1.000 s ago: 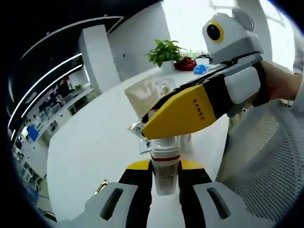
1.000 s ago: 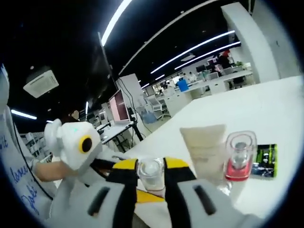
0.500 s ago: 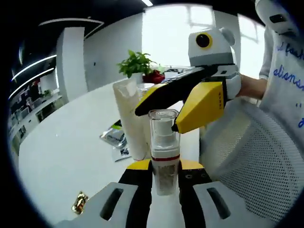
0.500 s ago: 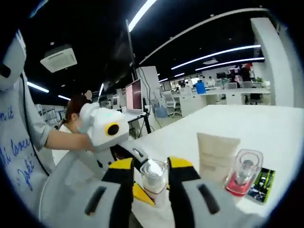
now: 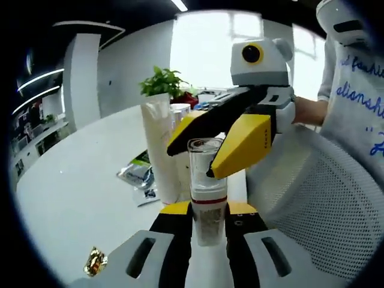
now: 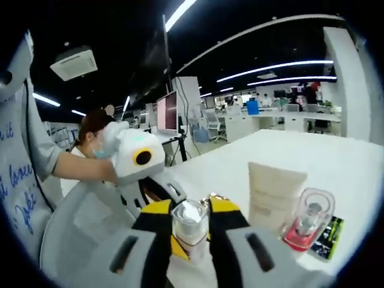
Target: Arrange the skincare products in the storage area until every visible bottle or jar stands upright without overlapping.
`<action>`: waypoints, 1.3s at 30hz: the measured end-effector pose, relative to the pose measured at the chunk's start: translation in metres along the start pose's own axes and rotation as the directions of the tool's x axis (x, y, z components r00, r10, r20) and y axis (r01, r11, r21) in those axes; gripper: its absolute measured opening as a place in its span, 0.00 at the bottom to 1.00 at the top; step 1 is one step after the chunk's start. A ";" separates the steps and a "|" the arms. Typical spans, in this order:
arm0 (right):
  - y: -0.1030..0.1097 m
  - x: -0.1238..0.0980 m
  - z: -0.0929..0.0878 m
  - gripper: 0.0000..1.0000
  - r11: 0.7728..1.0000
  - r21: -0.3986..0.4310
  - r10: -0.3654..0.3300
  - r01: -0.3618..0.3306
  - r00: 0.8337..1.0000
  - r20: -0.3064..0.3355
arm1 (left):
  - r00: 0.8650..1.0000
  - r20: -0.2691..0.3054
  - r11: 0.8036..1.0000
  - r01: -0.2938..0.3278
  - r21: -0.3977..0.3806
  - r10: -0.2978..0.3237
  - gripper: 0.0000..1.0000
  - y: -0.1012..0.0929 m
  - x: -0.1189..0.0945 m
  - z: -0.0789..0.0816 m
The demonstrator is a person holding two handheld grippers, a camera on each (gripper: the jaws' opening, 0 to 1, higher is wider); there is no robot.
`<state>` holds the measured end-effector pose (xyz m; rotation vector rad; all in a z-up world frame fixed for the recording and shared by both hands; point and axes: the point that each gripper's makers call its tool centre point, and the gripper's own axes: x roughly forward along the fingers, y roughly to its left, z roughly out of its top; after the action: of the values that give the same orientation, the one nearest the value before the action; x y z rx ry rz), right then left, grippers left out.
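Observation:
A pump bottle (image 5: 209, 207) with a red band and a clear cap (image 5: 206, 157) stands upright between the jaws of my left gripper (image 5: 209, 209), which is shut on its body. My right gripper (image 5: 195, 159) reaches in from the right, one yellow jaw on each side of the cap. In the right gripper view, that gripper (image 6: 189, 211) is shut on the clear cap (image 6: 189, 222). A white tube (image 5: 159, 144) (image 6: 273, 195) stands upright on the white table (image 5: 72, 198). Beside the tube stands a clear bottle of red liquid (image 6: 308, 222).
Flat sachets (image 5: 139, 177) (image 6: 327, 237) lie on the table by the tube, and a gold wrapper (image 5: 95, 262) lies near the front edge. A potted plant (image 5: 159, 81) stands at the far end. A white mesh chair (image 5: 312, 204) and a person's shirt are at the right.
Both views have swung with the hands. The right gripper lay across the bottle's top a second ago; its jaws now sit lower, on both sides of the cap. The bottle stays held.

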<state>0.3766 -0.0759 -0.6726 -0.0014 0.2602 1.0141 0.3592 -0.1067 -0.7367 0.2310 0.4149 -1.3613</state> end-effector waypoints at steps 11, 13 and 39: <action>-0.008 0.010 -0.016 0.21 0.996 -0.016 -0.091 0.090 0.993 -0.073 | 0.997 -0.056 0.998 -0.052 0.034 0.053 0.19 0.009 0.005 -0.012; -0.009 0.012 -0.021 0.21 0.995 -0.031 -0.099 0.097 0.990 -0.097 | 0.996 -0.063 0.997 -0.066 0.039 0.069 0.21 0.013 0.003 -0.014; -0.015 0.019 -0.035 0.21 0.993 -0.035 -0.120 0.116 0.982 -0.146 | 0.988 -0.111 0.994 -0.100 0.043 0.104 0.17 0.022 0.010 -0.029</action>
<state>0.3914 -0.0724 -0.7127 -0.1157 0.3777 0.9002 0.3780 -0.0994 -0.7692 0.3568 0.4670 -1.2600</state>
